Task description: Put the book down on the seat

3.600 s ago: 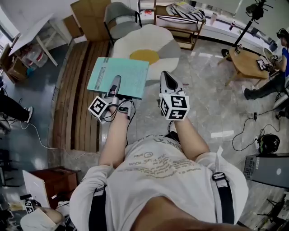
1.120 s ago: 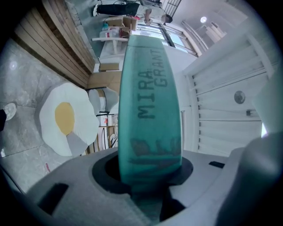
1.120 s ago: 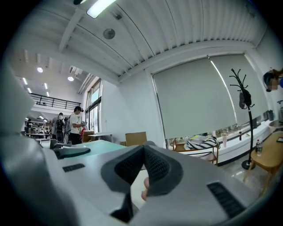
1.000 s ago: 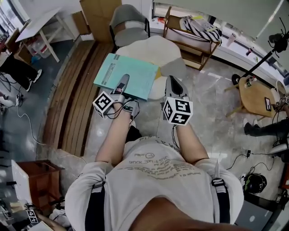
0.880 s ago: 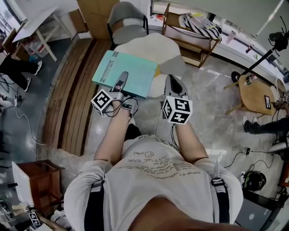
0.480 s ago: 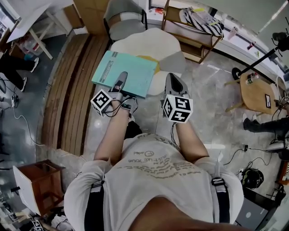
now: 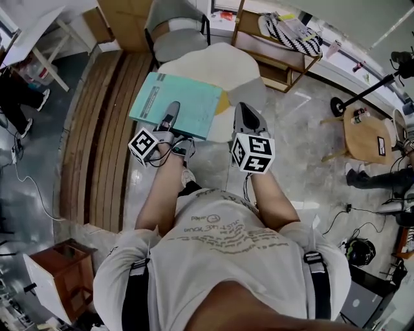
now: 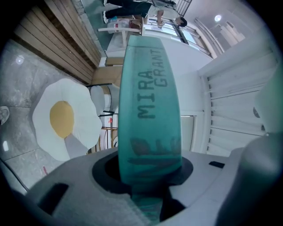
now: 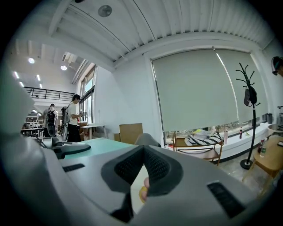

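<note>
A teal book [image 7: 184, 100] is held flat in the air, with my left gripper [image 7: 172, 111] shut on its near edge. In the left gripper view its spine [image 8: 150, 106] stands between the jaws of my left gripper [image 8: 148, 176] and fills the middle. My right gripper [image 7: 240, 110] hovers beside the book's right edge without touching it. In the right gripper view the tips of my right gripper [image 9: 143, 150] meet with nothing between them. The grey chair [image 7: 173, 35] stands ahead of the book, past an egg-shaped rug [image 7: 217, 61].
Wooden decking [image 7: 97, 129] runs along the left. A wooden shelf [image 7: 278, 48] holding a striped cushion stands at the back right. Cardboard boxes [image 7: 123, 19] sit next to the chair. A round wooden table [image 7: 362, 126] and a tripod [image 7: 388, 71] are at the far right.
The person has stepped forward across the floor, carrying both grippers and the book along. The left gripper's hold on the book is unchanged, and the right jaws stay together.
</note>
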### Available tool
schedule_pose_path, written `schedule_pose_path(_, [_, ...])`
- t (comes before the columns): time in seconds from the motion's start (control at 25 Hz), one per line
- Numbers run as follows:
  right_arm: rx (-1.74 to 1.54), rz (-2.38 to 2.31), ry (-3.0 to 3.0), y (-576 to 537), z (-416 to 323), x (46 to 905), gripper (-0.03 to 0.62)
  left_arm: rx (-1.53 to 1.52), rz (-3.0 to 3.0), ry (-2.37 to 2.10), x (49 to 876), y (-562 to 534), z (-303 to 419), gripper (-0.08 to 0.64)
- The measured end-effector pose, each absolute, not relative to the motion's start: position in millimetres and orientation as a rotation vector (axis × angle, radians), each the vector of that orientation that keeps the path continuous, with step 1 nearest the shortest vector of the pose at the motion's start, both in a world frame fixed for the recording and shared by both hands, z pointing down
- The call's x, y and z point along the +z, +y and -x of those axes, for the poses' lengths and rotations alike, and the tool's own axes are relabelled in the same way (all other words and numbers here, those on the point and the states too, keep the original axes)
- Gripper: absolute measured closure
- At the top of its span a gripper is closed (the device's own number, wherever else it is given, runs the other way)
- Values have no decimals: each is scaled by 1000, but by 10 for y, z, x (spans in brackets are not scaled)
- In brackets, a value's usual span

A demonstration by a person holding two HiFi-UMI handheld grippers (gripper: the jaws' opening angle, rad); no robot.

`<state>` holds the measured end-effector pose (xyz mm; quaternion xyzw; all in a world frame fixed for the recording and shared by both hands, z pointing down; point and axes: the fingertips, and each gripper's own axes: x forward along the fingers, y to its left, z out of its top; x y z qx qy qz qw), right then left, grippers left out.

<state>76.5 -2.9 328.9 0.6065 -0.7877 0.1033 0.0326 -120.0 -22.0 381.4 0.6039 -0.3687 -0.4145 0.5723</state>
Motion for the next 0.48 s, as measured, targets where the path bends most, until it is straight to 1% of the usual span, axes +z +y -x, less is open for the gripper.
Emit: schedule_pose_path(0.48, [287,-1902,-2390,-955,-19,3248,565,-958,-1417,-845,3892,-1191,1979,393])
